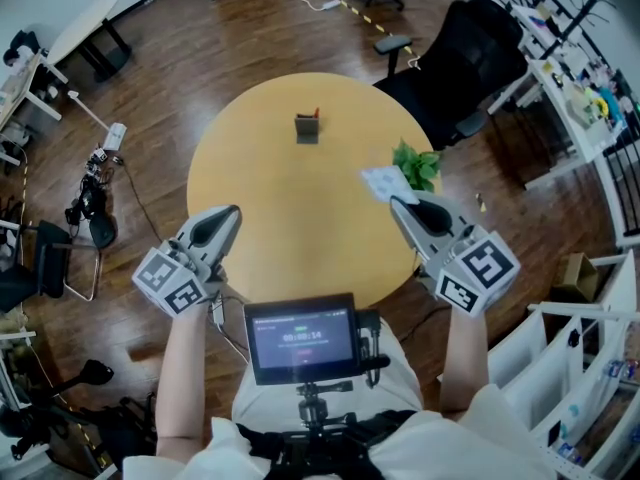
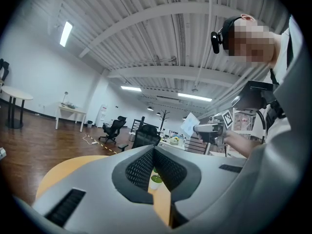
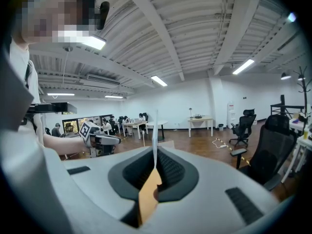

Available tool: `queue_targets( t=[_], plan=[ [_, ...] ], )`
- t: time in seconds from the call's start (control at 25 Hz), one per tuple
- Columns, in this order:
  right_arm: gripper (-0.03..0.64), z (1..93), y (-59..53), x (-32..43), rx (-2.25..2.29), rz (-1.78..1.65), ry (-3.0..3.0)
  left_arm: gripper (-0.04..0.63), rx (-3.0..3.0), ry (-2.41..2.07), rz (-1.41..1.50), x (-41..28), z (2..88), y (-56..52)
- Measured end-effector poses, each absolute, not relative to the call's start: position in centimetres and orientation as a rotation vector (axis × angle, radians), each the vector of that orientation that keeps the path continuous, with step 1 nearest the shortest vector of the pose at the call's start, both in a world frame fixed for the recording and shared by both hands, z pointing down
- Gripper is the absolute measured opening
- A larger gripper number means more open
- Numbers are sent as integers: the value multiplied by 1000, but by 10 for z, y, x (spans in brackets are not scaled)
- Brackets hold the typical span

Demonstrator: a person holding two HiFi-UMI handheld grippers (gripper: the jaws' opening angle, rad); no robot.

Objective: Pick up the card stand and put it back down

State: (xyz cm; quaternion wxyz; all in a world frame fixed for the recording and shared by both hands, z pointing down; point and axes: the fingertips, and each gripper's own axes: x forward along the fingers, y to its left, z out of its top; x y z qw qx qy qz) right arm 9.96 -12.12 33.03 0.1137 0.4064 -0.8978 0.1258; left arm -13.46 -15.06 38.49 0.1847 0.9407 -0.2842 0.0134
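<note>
While we are looking down in the head view, the small dark grey block-shaped card stand (image 1: 307, 128) is standing upright on the round pale wooden table (image 1: 260, 168), past its middle and well apart from both tools. We are holding the left gripper (image 1: 234, 211) over the near left rim. The right gripper (image 1: 394, 201) is hanging over the near right rim, its tips pinching a thin white card (image 1: 382, 181) just beside a leafy green potted plant (image 1: 418, 164).

Turning to the left gripper view, we are seeing its jaws drawn narrow, tips together, with nothing caught between them. Only tabletop and the potted plant are showing through the slit lower down.

Turning to the right gripper view, we are seeing the jaws clamped tight on the card, which is rising edge-on from between the pads.

We are judging that the stand is not yet being lifted. The step in hand is the approach, and neither tool is near the stand. The next move is calling for a free tool, so we are weighing two options: letting the card go first, or using the left gripper. Either way it means spreading the jaws wider than the block, reaching across the table and coming down with one jaw on each side. Then we are closing firmly, raising the stand straight and setting it back upright.
</note>
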Motion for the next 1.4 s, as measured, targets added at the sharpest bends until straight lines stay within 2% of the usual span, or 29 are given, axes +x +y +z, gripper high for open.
queue_targets(
  t=[1.4],
  plan=[
    [26,399,-136,104,1142,438,-2558,-3,2581,-759,172,-128,448,-153]
  ],
)
